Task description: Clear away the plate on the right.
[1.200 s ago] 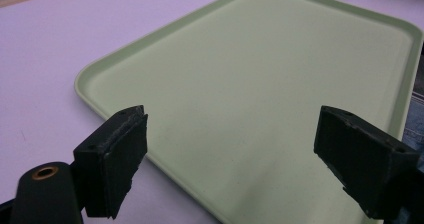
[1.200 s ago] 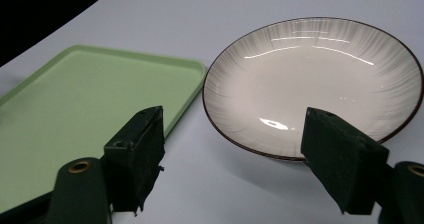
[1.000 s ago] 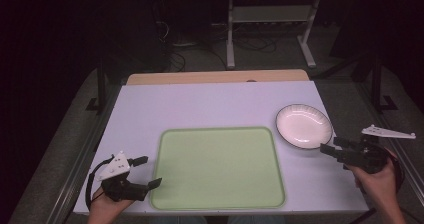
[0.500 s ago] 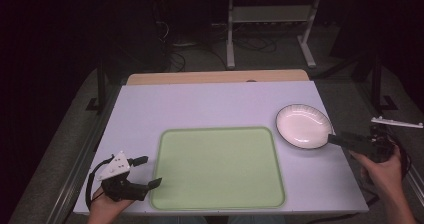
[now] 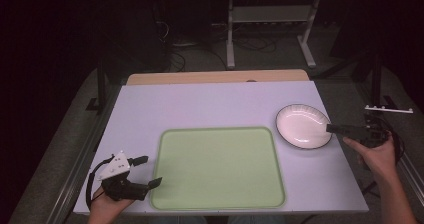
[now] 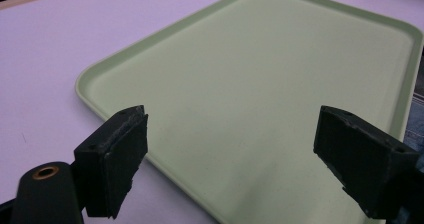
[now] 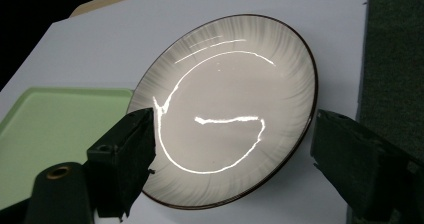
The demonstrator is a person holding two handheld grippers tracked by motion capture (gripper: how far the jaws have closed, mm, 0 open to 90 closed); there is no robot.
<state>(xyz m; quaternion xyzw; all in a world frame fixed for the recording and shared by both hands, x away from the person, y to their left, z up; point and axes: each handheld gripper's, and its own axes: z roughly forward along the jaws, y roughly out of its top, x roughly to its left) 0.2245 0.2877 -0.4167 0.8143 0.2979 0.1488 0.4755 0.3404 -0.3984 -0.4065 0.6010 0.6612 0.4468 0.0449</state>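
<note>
From above I see my left gripper (image 5: 145, 171) low at the table's (image 5: 210, 101) near left corner, its tips just at the left edge of the green tray (image 5: 218, 166). Its own camera adds what the high view cannot: my jaws stand spread wide, one over the white tabletop and one over the tray's floor, with nothing between them and no pad pressing on anything. The tray's (image 6: 280, 84) far right corner runs off that frame.

Further right, the white plate (image 5: 303, 126) with the dark rim sits on the table just beside the tray's far right corner. My right gripper (image 5: 334, 129) comes in from the table's right edge, its tip at the plate's rim. Its camera shows my jaws having just opened to full spread on either side of the near part of the plate (image 7: 230, 129), pads clear of it. Whether the left pad brushes the rim I cannot tell; glare streaks hide the plate's surface
</note>
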